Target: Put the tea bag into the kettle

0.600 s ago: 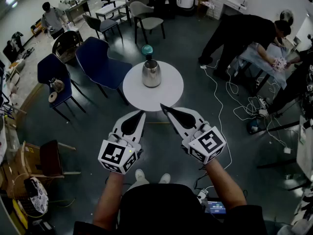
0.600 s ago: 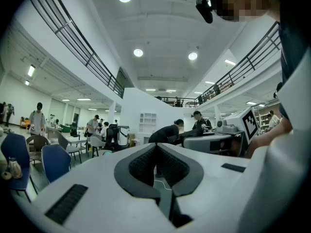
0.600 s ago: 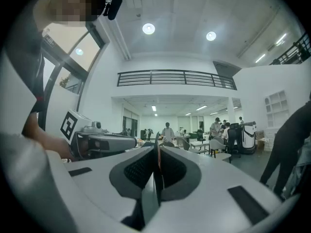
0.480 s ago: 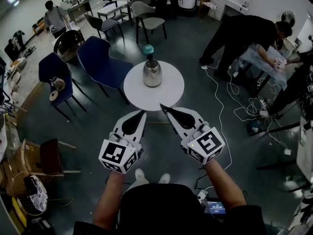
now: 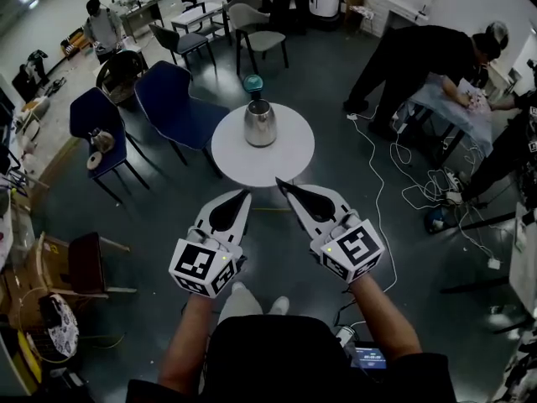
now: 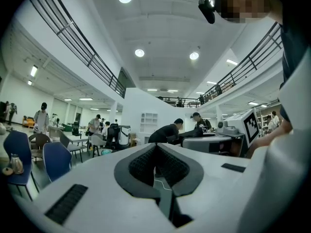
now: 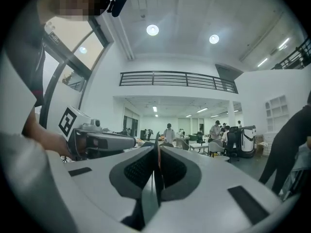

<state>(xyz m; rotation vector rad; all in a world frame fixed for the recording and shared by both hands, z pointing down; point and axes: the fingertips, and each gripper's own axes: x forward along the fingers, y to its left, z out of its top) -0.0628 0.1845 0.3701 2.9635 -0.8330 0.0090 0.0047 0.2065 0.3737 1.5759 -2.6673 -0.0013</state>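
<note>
A steel kettle (image 5: 259, 124) stands on a small round white table (image 5: 285, 158), with a teal round object (image 5: 252, 83) just behind it. Both grippers are held over the floor, short of the table's near edge. My left gripper (image 5: 243, 193) is shut, and in the left gripper view (image 6: 156, 145) its dark pads meet with nothing between them. My right gripper (image 5: 279, 183) is shut too, and in the right gripper view (image 7: 157, 147) the pads are pressed together. No tea bag shows in any view.
Two blue chairs (image 5: 174, 105) (image 5: 92, 121) stand left of the table, and a grey chair (image 5: 254, 30) stands behind it. White cables (image 5: 379, 175) trail over the floor at the right. A person in black (image 5: 411, 57) bends over a bench at the far right.
The grippers keep the same shut pose. The scene has slid only slightly in the head view, and the feet below have shifted.
</note>
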